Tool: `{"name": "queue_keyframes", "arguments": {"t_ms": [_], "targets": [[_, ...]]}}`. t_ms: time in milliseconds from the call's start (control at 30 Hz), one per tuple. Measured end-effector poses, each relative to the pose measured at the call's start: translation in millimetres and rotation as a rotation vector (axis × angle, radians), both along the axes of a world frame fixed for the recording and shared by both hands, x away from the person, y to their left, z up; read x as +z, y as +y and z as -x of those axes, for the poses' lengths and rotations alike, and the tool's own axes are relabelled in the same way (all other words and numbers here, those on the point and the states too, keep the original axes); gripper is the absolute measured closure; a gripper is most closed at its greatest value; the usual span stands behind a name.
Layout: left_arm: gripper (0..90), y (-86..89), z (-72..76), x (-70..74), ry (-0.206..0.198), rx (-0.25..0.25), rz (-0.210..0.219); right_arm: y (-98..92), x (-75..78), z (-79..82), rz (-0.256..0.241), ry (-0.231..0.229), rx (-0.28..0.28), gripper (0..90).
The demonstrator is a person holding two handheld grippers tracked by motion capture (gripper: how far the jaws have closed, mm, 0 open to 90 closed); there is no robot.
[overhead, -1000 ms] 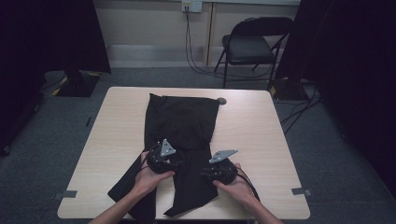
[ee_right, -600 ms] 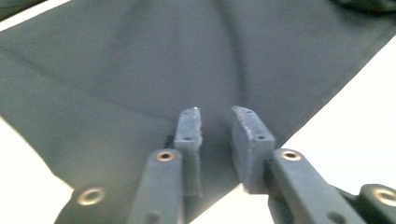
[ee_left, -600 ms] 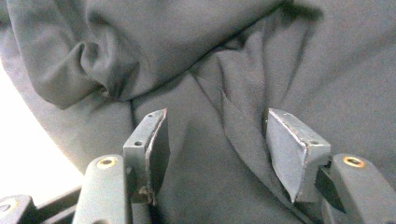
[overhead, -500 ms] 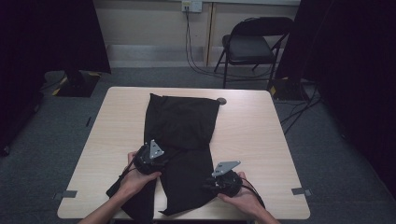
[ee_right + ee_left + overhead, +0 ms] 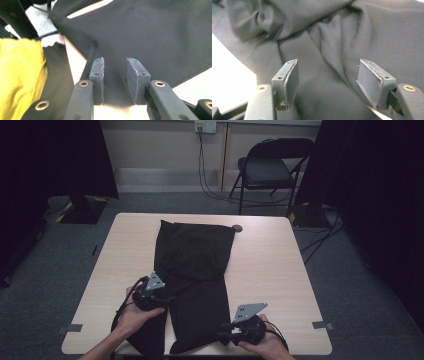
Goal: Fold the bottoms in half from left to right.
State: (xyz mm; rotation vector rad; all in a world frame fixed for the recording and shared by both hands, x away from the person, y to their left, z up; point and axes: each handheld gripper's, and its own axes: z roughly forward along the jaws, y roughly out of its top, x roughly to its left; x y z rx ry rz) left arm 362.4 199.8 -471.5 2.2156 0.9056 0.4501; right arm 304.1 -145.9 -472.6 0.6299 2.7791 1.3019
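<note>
Black cloth, a pair of trousers [image 5: 196, 270] by its two legs, lies lengthwise on the pale wooden table [image 5: 280, 270] in the high view, its waist at the far end and its legs running toward the person. The left gripper [image 5: 167, 299] sits over the left leg near where the two legs part, held in the left hand [image 5: 137, 315], with its grey plate uppermost. The right gripper [image 5: 222, 336] is at the near table edge, just beside the hem of the right leg, gripped by the right hand [image 5: 262, 345] and pointing left toward the cloth. A small dark round object [image 5: 237, 228] rests on the table just past the waist, and a folding chair [image 5: 270, 167] stands on the floor well beyond the table. Seen from the left gripper view, the jaws stand wide apart with creased, folded fabric spread between and ahead of them, nothing caught; bright tabletop shows to their left. From the right gripper view, the jaws stand narrowly apart over the edge of the dark fabric, not closed on it, and a yellow sleeve [image 5: 21, 80] sits to their left.
</note>
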Motion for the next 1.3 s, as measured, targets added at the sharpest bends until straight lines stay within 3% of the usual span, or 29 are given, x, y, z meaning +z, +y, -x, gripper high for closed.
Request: {"name": "queue_keyframes", "arguments": {"t_ms": [200,300,367,467,533,667,700,767,800,933,967,1067,1167,1233,1300], "targets": [[28.9,25.2,13.2,2.6,0.014,0.029,0.038,19.9,-0.5,-23.7,0.004,-0.030,-0.060,70.1],[26.1,24.1,12.0,-6.3,0.064,0.022,0.044,31.5,-8.1,-34.3,0.037,-0.028,-0.071,67.5],[24.1,18.7,10.7,-10.8,0.071,-0.013,0.018,36.5,-11.4,-40.4,0.050,-0.037,-0.089,65.6],[25.2,10.8,9.0,-17.5,0.076,-0.021,-0.020,40.4,-16.4,-45.9,0.068,-0.043,-0.104,61.8],[34.6,8.6,8.1,-18.1,0.073,-0.032,-0.013,39.8,-18.8,-46.4,0.067,-0.040,-0.103,60.5],[78.2,8.8,5.2,-15.8,0.079,-0.037,-0.006,37.8,-21.6,-46.6,0.072,-0.050,-0.119,56.5],[84.4,10.3,3.4,-15.0,0.089,-0.032,-0.006,38.3,-21.7,-46.4,0.073,-0.052,-0.122,55.3],[87.1,15.7,-0.2,-11.8,0.110,-0.020,0.049,41.5,-21.5,-45.2,0.070,-0.056,-0.127,52.8],[87.3,19.6,-1.1,-7.6,0.109,-0.012,0.095,44.9,-21.2,-44.1,0.072,-0.057,-0.116,52.2],[87.3,34.8,-0.6,16.7,0.048,0.003,0.243,69.0,-20.5,-42.5,0.059,-0.064,-0.073,50.0],[87.3,36.6,-1.2,21.6,0.032,0.000,0.259,76.2,-21.4,-42.9,0.060,-0.063,-0.054,50.0],[87.3,34.7,-5.1,33.4,0.031,-0.002,0.361,91.7,-24.9,-42.5,0.054,-0.074,-0.036,49.5],[87.2,17.2,-9.6,42.6,0.022,-0.039,0.386,93.8,-25.9,-40.6,0.054,-0.088,-0.032,48.5],[87.2,4.6,-14.9,49.4,0.009,-0.048,0.431,93.3,-25.8,-41.0,0.048,-0.078,-0.028,45.8],[87.1,-8.4,-20.5,52.8,0.005,-0.065,0.424,91.6,-24.3,-41.6,0.032,-0.072,-0.038,38.2]]}}
